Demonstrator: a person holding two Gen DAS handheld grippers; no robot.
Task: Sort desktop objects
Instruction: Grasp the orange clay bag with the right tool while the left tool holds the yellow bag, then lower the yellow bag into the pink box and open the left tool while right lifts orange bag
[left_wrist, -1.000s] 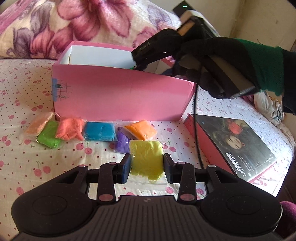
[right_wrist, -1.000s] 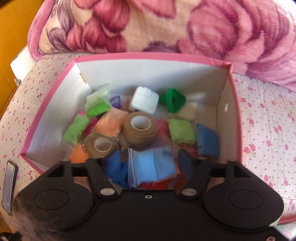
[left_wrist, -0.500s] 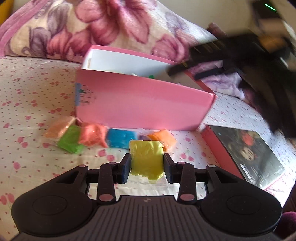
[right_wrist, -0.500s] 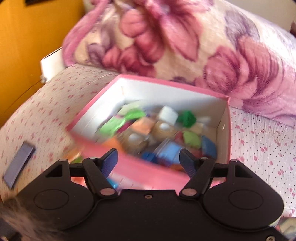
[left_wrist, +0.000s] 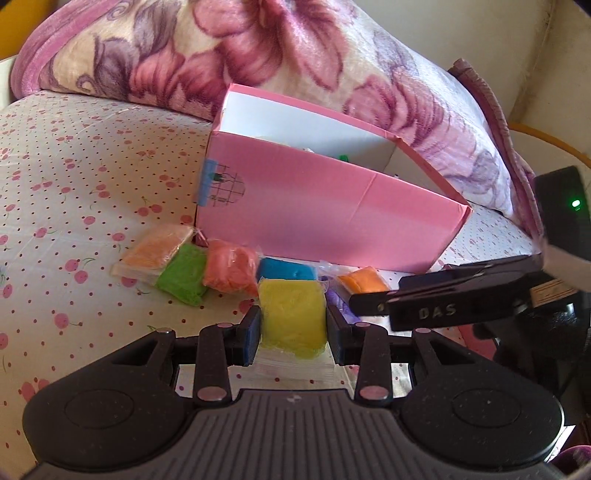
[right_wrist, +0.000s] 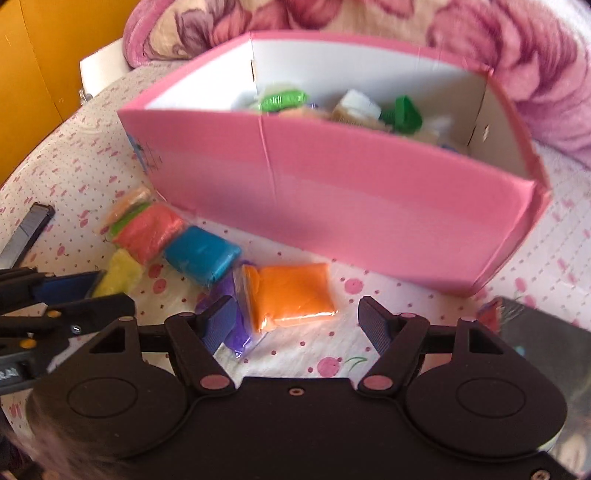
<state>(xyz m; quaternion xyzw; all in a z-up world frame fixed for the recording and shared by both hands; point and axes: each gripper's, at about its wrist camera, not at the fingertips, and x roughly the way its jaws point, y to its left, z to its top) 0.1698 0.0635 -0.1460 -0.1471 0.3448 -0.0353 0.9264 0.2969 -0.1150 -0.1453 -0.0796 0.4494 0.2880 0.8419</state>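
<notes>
A: Left wrist view: left gripper (left_wrist: 292, 326) is clamping the yellow clay bag (left_wrist: 291, 317) above the bedsheet (left_wrist: 74, 184), long axis running away toward the pink box (left_wrist: 325, 210). Looks like carrying; next, lifting over the rim.

B: Right wrist view: right gripper (right_wrist: 295, 319) is gaping wide, holding nothing, hovering over the orange clay bag (right_wrist: 291, 291), which is lying flat beside the box, long axis left-right. Probably lining up to grab it.

A white bedsheet (left_wrist: 74, 177) printed with cherries and red dots covers the bed. A plush blanket (left_wrist: 295, 62) with large pink and purple flowers is bunched along its far edge. An orange-yellow panel (right_wrist: 33, 74) stands beyond the sheet's far left corner.
</notes>
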